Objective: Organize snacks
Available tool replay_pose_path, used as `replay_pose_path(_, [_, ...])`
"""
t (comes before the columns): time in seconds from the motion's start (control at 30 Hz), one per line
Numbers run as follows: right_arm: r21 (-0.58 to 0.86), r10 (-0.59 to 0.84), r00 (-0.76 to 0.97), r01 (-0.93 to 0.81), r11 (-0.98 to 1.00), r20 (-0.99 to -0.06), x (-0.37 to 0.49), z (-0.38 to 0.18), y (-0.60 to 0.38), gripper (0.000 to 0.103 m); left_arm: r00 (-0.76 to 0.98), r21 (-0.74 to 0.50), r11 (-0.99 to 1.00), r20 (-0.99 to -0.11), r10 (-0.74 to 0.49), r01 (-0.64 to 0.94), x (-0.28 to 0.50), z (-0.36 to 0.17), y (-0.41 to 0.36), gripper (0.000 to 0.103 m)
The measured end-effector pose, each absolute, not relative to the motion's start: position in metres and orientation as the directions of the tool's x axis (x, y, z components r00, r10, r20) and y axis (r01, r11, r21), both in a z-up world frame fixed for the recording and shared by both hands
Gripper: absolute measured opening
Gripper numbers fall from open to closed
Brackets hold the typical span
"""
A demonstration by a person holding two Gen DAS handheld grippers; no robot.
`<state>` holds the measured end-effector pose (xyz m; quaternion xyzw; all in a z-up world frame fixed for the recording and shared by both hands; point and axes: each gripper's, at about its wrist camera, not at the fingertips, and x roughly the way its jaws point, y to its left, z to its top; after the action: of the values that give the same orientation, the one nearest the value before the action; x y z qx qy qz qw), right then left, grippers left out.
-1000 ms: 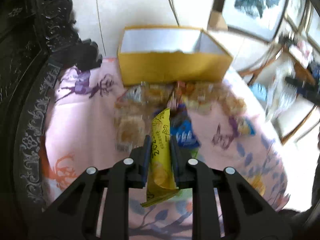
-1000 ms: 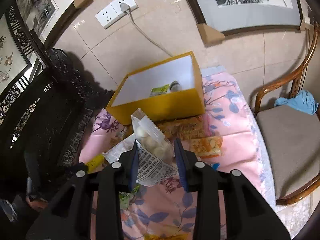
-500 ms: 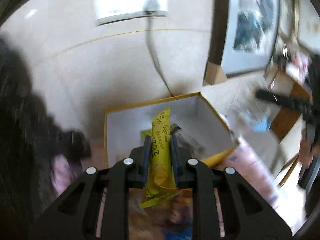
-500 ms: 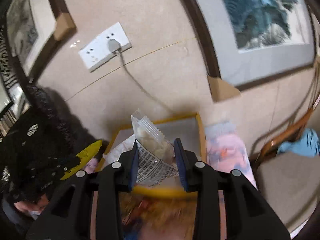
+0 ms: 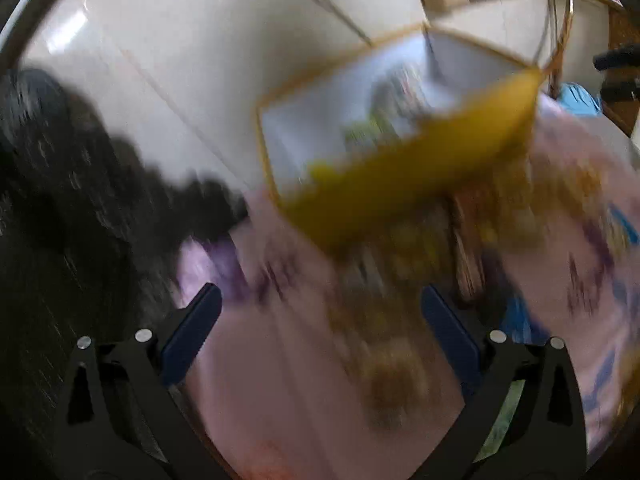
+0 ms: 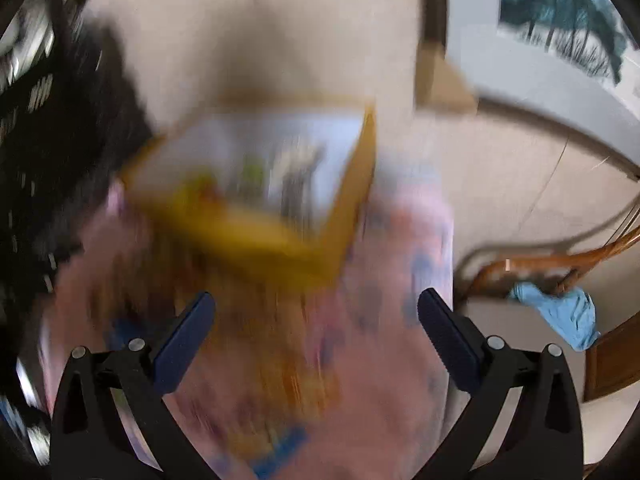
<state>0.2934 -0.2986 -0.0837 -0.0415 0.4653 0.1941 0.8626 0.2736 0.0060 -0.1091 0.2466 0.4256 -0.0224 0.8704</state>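
Both views are smeared by motion. A yellow box (image 5: 404, 184) with a white inside stands on the pink flowered cloth (image 5: 280, 360), with several snack packets lying in it as blurred shapes. My left gripper (image 5: 320, 304) hangs in front of the box over the cloth, its jaws opening wide with nothing between them. In the right wrist view the same yellow box (image 6: 280, 236) sits just ahead of my right gripper (image 6: 316, 308), whose jaws are also opening wide and hold nothing. Loose snack packets (image 5: 396, 320) lie blurred on the cloth before the box.
Dark carved wooden furniture (image 5: 60, 200) borders the cloth on the left. A tiled wall (image 6: 312, 32) rises behind the box, with a framed picture (image 6: 560, 20) on it. A wooden chair (image 6: 560, 264) with a blue cloth (image 6: 560, 312) stands to the right.
Both grippers have let go: the yellow packet has left the left jaws and the clear packet the right, and both jaws stand wide. Both views have swung down from the wall towards the cloth.
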Motion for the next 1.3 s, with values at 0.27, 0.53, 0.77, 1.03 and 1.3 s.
replay_pose_path(0.27, [0.166,0.328,0.314,-0.447,0.879,-0.891,0.236,-0.163,-0.271,0.102,0.513,0.214,0.967,-0.851,0.116,0.137,0.262,-0.168,0.03,0.101])
replay_pose_path(0.53, [-0.119,0.275,0.396,-0.731,0.672,-0.876,0.222,-0.19,-0.24,0.102,0.423,0.211,0.935,-0.903,0.075,0.285,0.279,-0.212,0.029,0.101])
replay_pose_path(0.77, [0.055,0.306,0.301,-0.626,0.778,-0.903,0.231,-0.202,-0.24,0.089,0.408,-0.158,0.985,-0.905,-0.118,-0.065,0.289,-0.216,0.069,0.065])
replay_pose_path(1.03, [0.044,0.211,0.283,-0.501,0.865,-0.936,0.226,-0.189,-0.243,0.06,0.419,-0.225,0.972,-0.891,-0.175,-0.073,0.257,-0.207,0.066,0.057])
replay_pose_path(1.3, [0.128,0.256,0.388,-0.325,0.937,-0.885,0.162,-0.162,-0.277,0.059,0.496,-0.226,0.974,-0.845,-0.198,0.004,0.203,-0.174,0.043,0.053])
